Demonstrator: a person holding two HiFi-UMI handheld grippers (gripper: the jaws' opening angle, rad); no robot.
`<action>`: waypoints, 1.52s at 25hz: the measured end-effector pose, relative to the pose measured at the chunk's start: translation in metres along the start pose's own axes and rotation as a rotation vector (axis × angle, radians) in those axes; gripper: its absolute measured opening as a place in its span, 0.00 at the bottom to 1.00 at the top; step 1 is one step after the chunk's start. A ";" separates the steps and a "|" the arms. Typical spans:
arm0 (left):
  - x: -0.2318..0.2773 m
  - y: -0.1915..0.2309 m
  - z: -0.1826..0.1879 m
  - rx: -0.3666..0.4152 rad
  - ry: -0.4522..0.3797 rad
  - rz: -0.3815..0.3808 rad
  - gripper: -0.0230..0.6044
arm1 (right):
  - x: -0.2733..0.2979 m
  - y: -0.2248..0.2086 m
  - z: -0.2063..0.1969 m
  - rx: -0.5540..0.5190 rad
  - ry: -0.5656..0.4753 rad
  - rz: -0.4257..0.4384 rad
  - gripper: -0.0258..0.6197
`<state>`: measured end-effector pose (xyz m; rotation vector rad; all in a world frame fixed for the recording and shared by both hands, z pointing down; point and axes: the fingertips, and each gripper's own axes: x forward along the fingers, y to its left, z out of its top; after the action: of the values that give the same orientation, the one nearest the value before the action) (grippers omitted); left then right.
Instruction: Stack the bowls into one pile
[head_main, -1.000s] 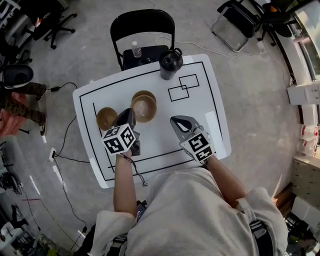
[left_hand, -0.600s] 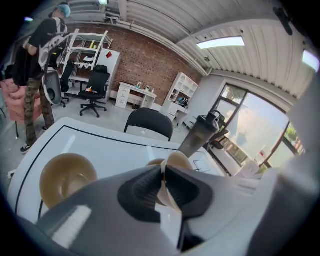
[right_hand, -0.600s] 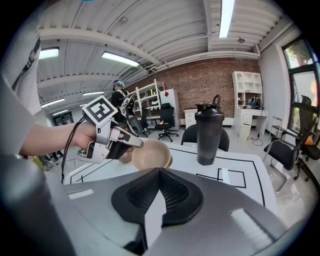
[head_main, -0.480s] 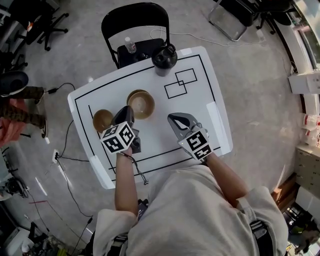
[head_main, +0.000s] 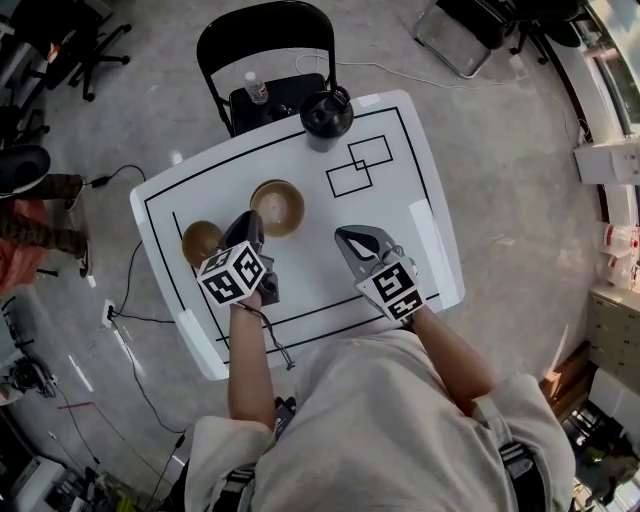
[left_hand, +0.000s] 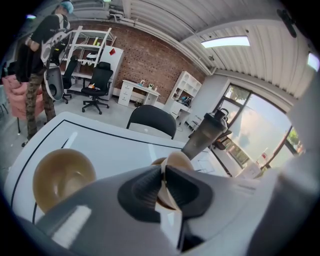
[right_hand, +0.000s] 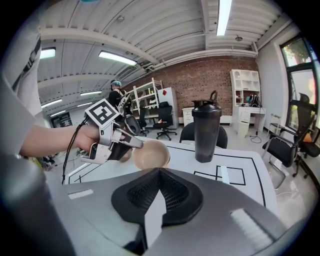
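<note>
Saw a white table with black taped lines (head_main: 425, 250) from above. Found a brown round bowl (head_main: 200, 242) upright and empty near the table's left edge, just beside the left gripper (head_main: 254, 224). Read that gripper's jaws as clamped on the near rim of a pale tan round bowl (head_main: 278, 207), one pad inside the wall and one outside. Noted this held bowl over the table's middle, tilted, its hollow turned toward the right gripper's camera. Made out a darker brown rim (head_main: 258, 190) peeking from behind it in the head view; could not tell whether touching. Spotted a tall black shaker bottle with a loop handle (head_main: 327, 118) upright at the far edge, and a black chair (head_main: 262, 40) beyond. Found the right gripper (head_main: 352, 242) to the right, apart from both bowls, jaws together on nothing.
</note>
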<state>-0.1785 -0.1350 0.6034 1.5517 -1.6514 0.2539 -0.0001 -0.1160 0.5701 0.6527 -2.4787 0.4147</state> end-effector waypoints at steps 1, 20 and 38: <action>0.000 0.001 0.000 -0.002 0.002 0.001 0.08 | 0.001 0.001 0.000 -0.001 0.001 0.000 0.04; 0.016 0.012 -0.015 0.025 0.060 0.064 0.08 | 0.001 -0.005 -0.003 0.010 0.008 -0.013 0.04; -0.009 0.012 -0.013 0.090 -0.015 0.151 0.18 | -0.028 -0.001 -0.005 0.027 -0.026 -0.086 0.04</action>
<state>-0.1846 -0.1177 0.6097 1.4989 -1.7934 0.4018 0.0234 -0.1044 0.5583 0.7772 -2.4631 0.4099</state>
